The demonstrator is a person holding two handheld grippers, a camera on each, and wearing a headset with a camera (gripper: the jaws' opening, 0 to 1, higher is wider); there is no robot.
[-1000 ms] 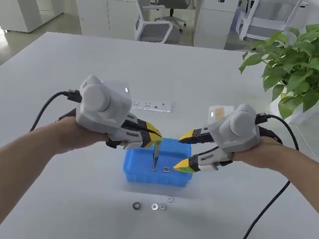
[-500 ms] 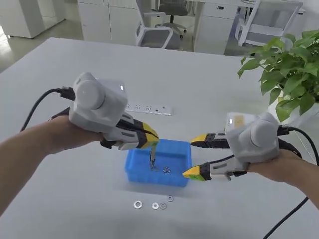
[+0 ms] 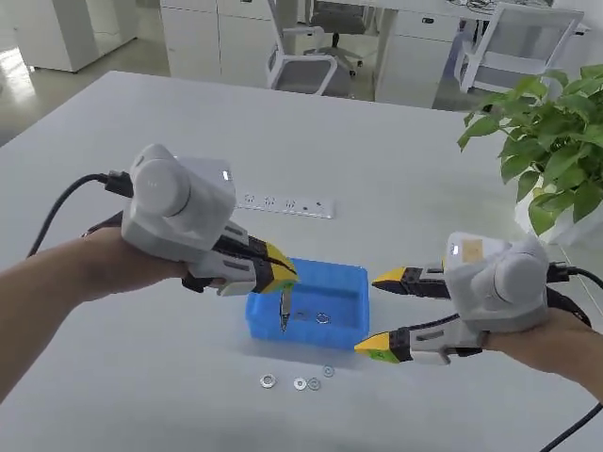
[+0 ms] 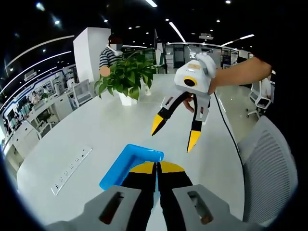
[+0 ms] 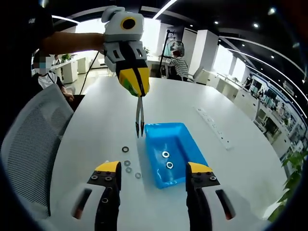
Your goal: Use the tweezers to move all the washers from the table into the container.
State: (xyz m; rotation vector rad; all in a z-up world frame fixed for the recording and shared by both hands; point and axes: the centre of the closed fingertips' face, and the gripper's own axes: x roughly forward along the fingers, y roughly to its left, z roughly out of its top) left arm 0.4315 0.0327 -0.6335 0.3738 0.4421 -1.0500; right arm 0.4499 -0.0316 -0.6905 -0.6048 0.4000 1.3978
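The right tongs (image 3: 368, 313) have drawn back from the blue container (image 3: 353, 279). Their lower tip, a second ago over its corner, now hangs beside it, apart. The tweezers (image 3: 284, 309) clamped in the left tongs (image 3: 283, 273) have shifted off the washers (image 3: 323, 317) inside, toward the container's edge on the left tongs' side.

Left claw (image 3: 283, 273) clamped, right claw (image 3: 370, 313) spread.

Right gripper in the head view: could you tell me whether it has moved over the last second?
Yes. The right gripper has pulled rightward, away from the blue container, its jaws open.
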